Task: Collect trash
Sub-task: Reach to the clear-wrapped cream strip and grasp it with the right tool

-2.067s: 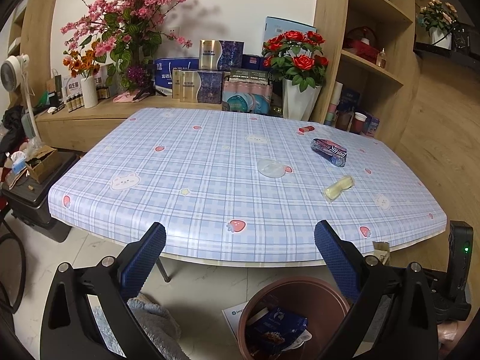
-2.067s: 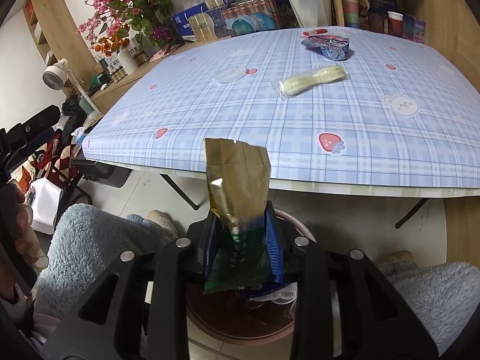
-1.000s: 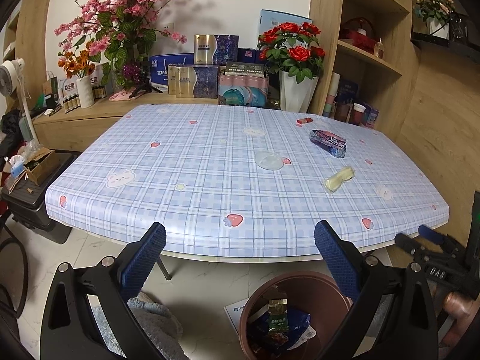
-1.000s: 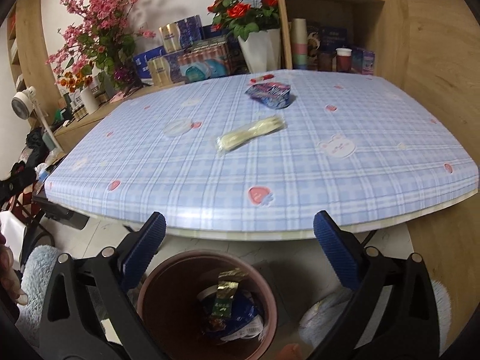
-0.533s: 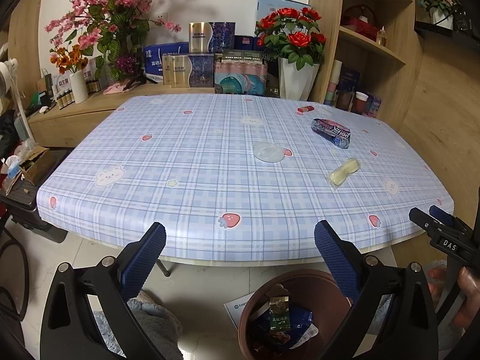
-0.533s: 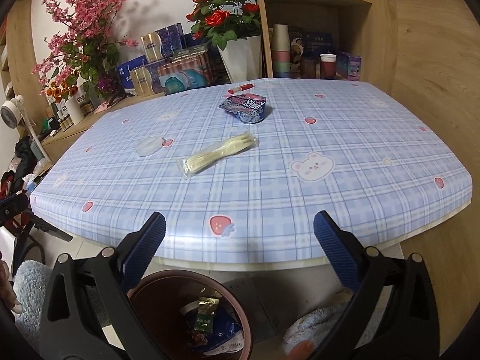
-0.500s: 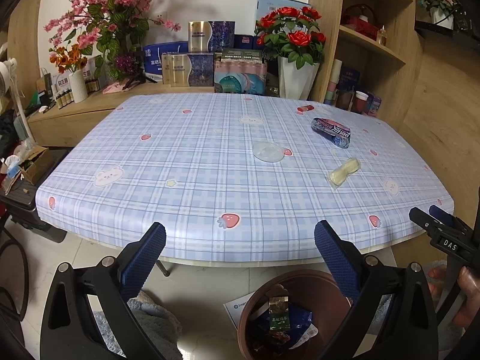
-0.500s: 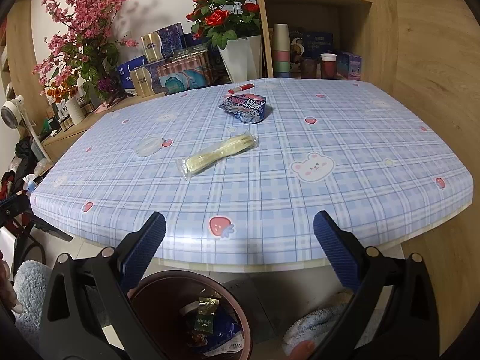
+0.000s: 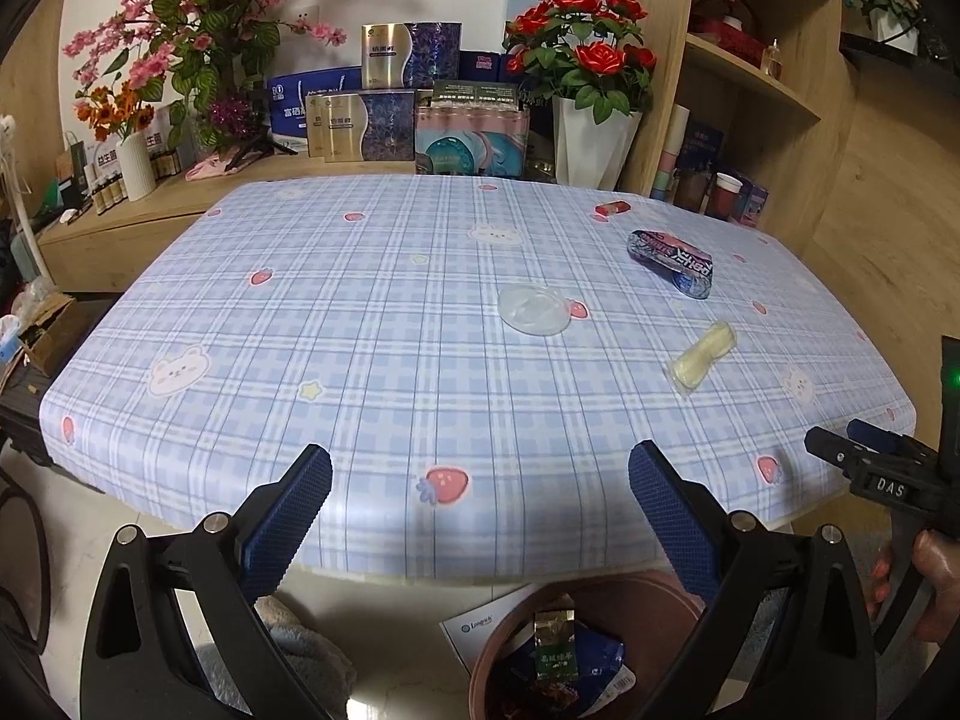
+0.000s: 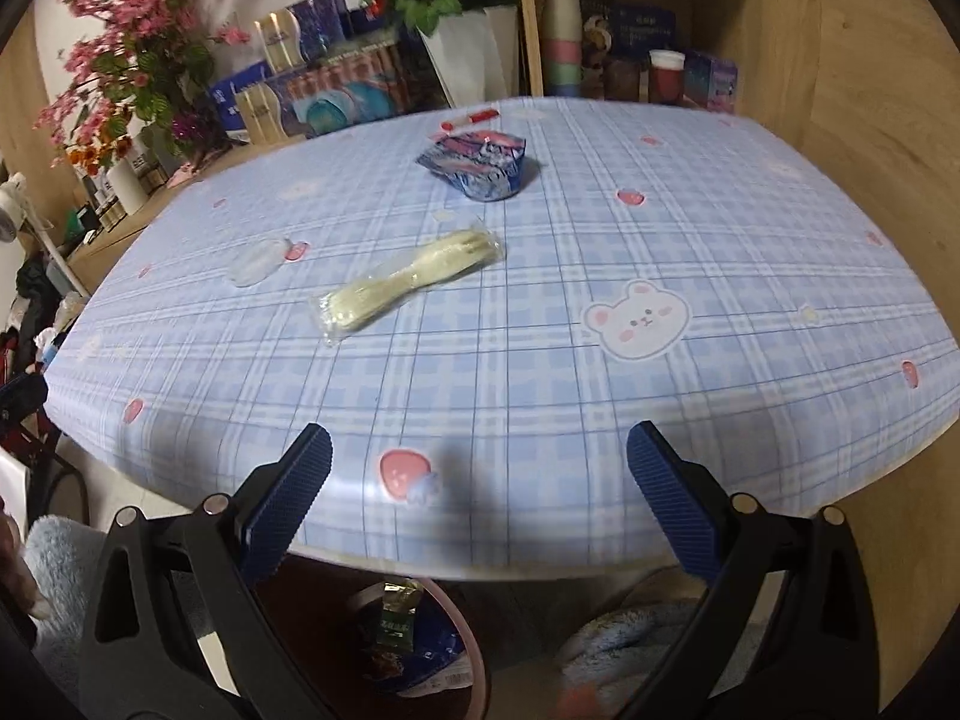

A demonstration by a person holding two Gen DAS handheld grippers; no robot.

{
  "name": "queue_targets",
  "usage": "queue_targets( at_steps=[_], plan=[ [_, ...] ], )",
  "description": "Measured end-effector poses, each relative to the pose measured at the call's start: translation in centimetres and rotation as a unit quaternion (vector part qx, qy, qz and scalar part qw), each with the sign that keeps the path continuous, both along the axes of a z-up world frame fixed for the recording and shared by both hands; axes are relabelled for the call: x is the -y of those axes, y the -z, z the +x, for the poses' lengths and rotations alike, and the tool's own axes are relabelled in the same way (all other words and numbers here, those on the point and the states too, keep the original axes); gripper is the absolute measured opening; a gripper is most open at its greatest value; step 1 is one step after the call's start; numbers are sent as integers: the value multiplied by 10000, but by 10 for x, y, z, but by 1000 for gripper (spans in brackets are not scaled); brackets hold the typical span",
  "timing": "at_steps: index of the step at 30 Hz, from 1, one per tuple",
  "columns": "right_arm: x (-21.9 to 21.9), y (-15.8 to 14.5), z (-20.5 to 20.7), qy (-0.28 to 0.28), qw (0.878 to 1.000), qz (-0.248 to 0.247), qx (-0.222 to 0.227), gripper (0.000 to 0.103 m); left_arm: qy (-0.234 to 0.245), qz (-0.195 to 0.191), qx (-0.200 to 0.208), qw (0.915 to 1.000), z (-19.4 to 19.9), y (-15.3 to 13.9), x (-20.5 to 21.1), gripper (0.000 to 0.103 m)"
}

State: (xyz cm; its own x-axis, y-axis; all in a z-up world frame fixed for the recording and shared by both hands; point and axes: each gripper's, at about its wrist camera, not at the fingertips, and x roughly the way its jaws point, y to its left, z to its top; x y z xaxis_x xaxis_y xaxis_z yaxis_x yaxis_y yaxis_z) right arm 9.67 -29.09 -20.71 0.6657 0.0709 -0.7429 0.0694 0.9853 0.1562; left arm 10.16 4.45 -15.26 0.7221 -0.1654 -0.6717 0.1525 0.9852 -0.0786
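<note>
On the blue plaid tablecloth (image 9: 360,360) lie a pale yellow plastic-wrapped packet (image 9: 702,354) (image 10: 408,279), a crumpled blue snack wrapper (image 9: 672,258) (image 10: 477,165), a clear round lid (image 9: 533,311) (image 10: 258,261) and a small red item (image 9: 609,208) (image 10: 477,116). A brown bin (image 9: 600,648) (image 10: 390,636) on the floor below the table's near edge holds a gold-green packet (image 9: 555,642) and blue wrappers. My left gripper (image 9: 480,492) is open and empty over the table's near edge. My right gripper (image 10: 480,489) is open and empty too, near the same edge.
Boxes, a white vase of red roses (image 9: 591,138) and pink blossoms (image 9: 198,42) stand behind the table. Wooden shelves (image 9: 750,78) with cups rise at the right. Fluffy slippers (image 10: 54,558) and a paper sheet (image 9: 480,630) are on the floor by the bin.
The right gripper let the gold-green packet fall into the bin, opened, then rose and moved toward the table. The left gripper crept a little closer to the table.
</note>
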Motion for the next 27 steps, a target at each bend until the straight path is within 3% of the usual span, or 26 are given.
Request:
queue_targets(
  at_steps=[4,7,15,21,24,26,27],
  plan=[
    [-5,3,31,-81,9996,240,-145,96,-24,-36,-9,10000,16,5,-4,97],
    [-13,6,53,-171,9987,400,-264,80,-30,-57,-28,10000,29,10,-5,97],
    [-35,13,113,-167,9967,638,-467,73,-63,-117,2,9999,53,15,-8,97],
    [-38,22,138,28,9966,538,-626,66,-34,-144,-40,9999,63,20,-5,97],
    [-44,22,145,-120,9973,337,-646,56,7,-117,-73,9999,67,24,-1,97],
    [-46,23,147,-264,9972,280,-647,34,49,-90,-92,9999,70,26,2,97],
    [-47,23,147,-357,9970,259,-631,30,87,-84,-112,9999,73,27,4,97]
  ],
)
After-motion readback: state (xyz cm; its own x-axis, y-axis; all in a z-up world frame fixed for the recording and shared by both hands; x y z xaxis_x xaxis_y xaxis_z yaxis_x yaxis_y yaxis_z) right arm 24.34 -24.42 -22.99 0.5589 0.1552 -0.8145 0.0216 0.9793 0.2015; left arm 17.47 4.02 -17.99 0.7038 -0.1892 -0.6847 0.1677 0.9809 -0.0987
